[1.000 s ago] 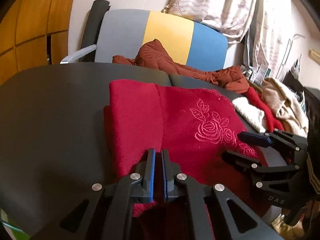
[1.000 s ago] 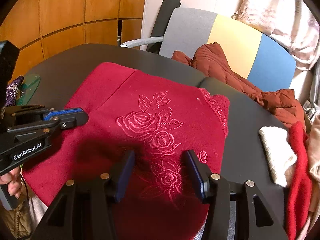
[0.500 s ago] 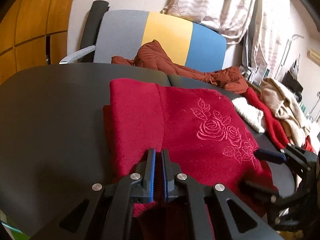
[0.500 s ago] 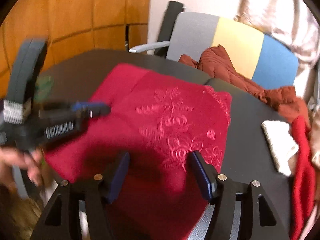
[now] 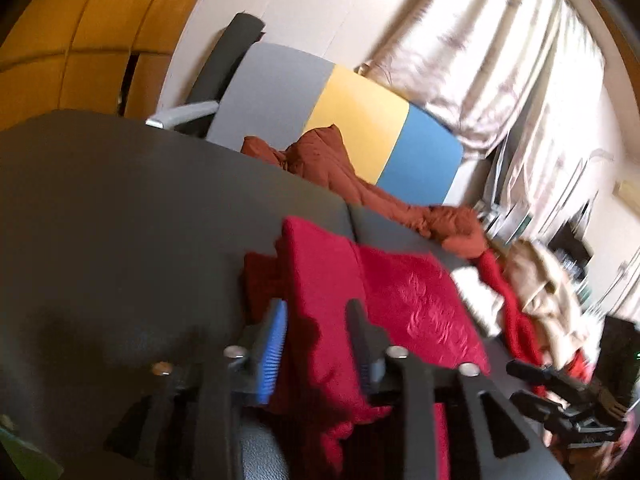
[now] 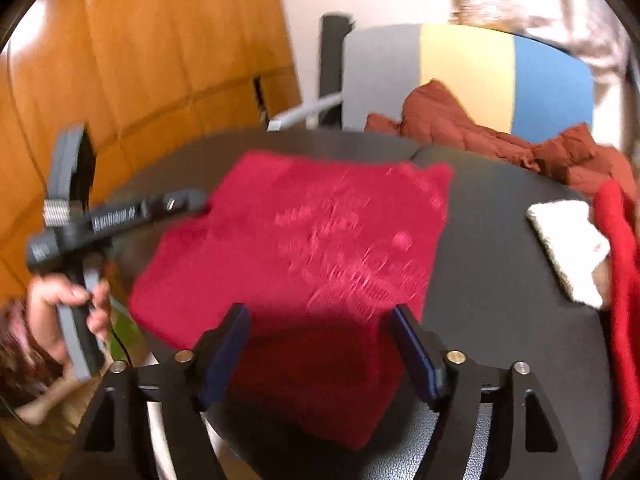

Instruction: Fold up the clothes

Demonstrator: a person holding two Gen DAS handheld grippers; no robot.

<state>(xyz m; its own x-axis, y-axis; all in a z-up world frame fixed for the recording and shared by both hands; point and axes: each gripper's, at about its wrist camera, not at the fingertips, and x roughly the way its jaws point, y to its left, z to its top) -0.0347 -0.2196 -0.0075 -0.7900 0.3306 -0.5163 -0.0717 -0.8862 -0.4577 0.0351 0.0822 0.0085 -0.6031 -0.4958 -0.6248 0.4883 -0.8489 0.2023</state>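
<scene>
A folded red garment [image 5: 404, 300] with embroidered roses lies on the dark round table [image 5: 120, 220]. My left gripper [image 5: 318, 340] hovers over its near left edge. Its jaws are opening, the cloth lies between them, and the pads do not press on it. In the right wrist view the garment [image 6: 320, 232] is spread flat. My right gripper [image 6: 320, 336] stands over its near edge, its jaws opening wide with nothing gripped. A hand [image 6: 60, 300] holds the left gripper [image 6: 188, 204] at the garment's left corner. The right gripper [image 5: 520, 382] shows at the lower right of the left wrist view.
A chair [image 5: 360, 120] with a grey, yellow and blue back stands behind the table, a rust quilted jacket [image 5: 344, 172] draped over it. A white folded cloth [image 6: 568, 248], a bright red garment [image 6: 620, 260] and beige clothes [image 5: 548, 292] are heaped at the right. Wood panels [image 6: 140, 60] line the left.
The left gripper, shut on the garment's near edge before, has let go and drawn back, rolling as it rose. The right gripper has opened wider and pulled back toward the near edge.
</scene>
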